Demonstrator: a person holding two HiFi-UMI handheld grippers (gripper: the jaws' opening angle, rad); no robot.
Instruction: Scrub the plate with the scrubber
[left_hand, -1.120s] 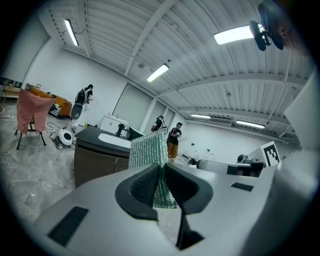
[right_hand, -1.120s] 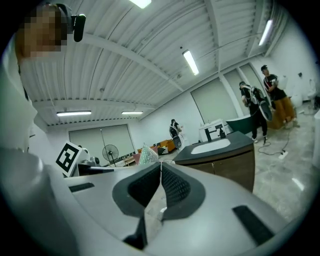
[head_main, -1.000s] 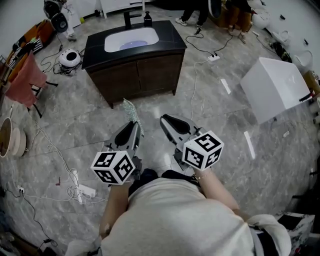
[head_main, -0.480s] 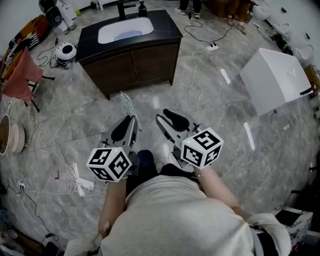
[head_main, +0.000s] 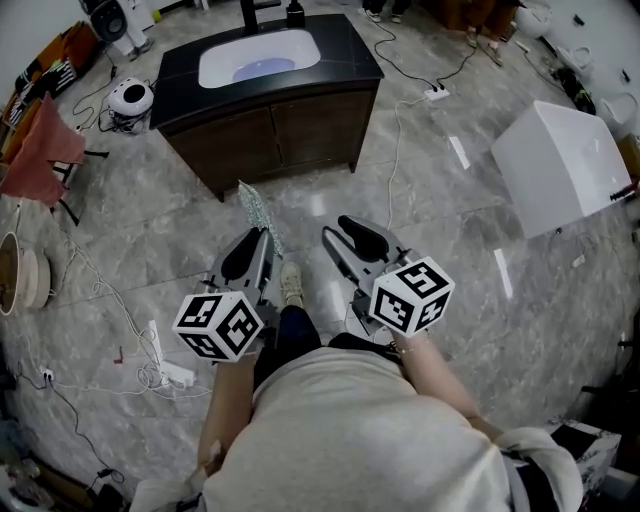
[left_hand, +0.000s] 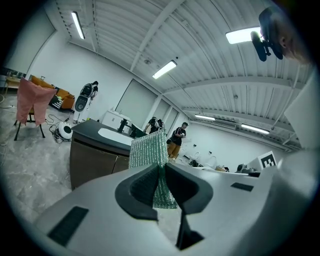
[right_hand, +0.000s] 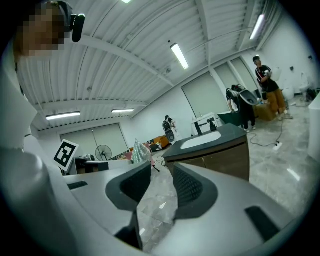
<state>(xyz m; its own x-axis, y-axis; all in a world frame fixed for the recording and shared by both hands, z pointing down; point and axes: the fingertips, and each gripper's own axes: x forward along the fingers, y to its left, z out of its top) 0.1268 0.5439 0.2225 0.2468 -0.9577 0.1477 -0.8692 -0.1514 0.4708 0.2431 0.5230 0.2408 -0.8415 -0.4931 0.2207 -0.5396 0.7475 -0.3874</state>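
A person (head_main: 350, 430) stands facing the dark sink worktop (head_main: 345, 68), left tongs (head_main: 258, 238) clamped on the green scrubber (head_main: 254, 207), right tongs (head_main: 345, 240) just opening, nothing between them. A pale shape in the basin (head_main: 222, 62) may be the plate (head_main: 264, 68).

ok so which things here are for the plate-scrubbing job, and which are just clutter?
Job: glittery green scrubber, clamped in left gripper; dark wood vanity with white sink.
Clutter: large white box; red cloth on stand; white power strip and cables on floor.
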